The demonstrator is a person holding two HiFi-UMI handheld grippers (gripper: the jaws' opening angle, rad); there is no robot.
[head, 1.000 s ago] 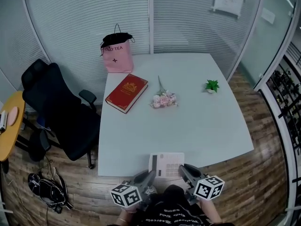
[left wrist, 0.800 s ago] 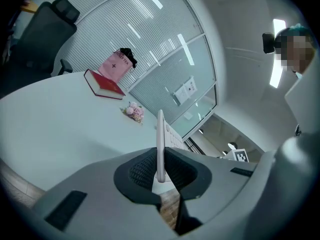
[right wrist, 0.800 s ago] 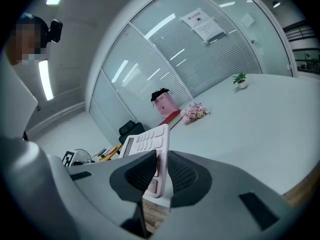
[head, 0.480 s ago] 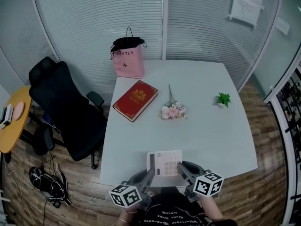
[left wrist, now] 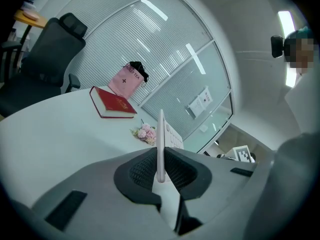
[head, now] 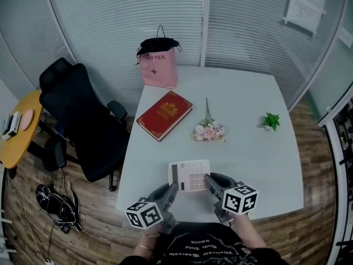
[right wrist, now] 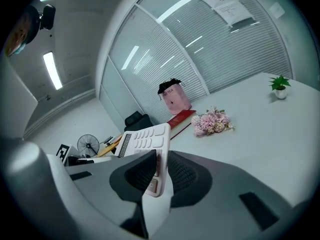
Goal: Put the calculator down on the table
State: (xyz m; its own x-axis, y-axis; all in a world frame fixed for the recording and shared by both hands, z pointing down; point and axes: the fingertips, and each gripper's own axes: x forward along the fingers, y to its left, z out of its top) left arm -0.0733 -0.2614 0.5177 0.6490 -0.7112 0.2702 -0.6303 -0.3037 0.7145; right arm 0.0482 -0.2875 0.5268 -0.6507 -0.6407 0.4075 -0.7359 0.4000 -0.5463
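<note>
- My left gripper (head: 171,188) is closed narrowly on the calculator's (head: 190,175) left edge; both pads press on it.
- My right gripper (head: 211,180) is clamped on the calculator's right edge in the same way.
- The calculator hangs between the two grippers, keys up, over the near part of the white table (head: 248,159). I cannot tell whether it touches the tabletop.
- Beyond it lie a bunch of pink flowers (head: 209,132) and a red book (head: 165,114). A pink bag (head: 159,68) stands at the far edge.
- A small green plant (head: 271,120) stands well apart, to the right.
</note>
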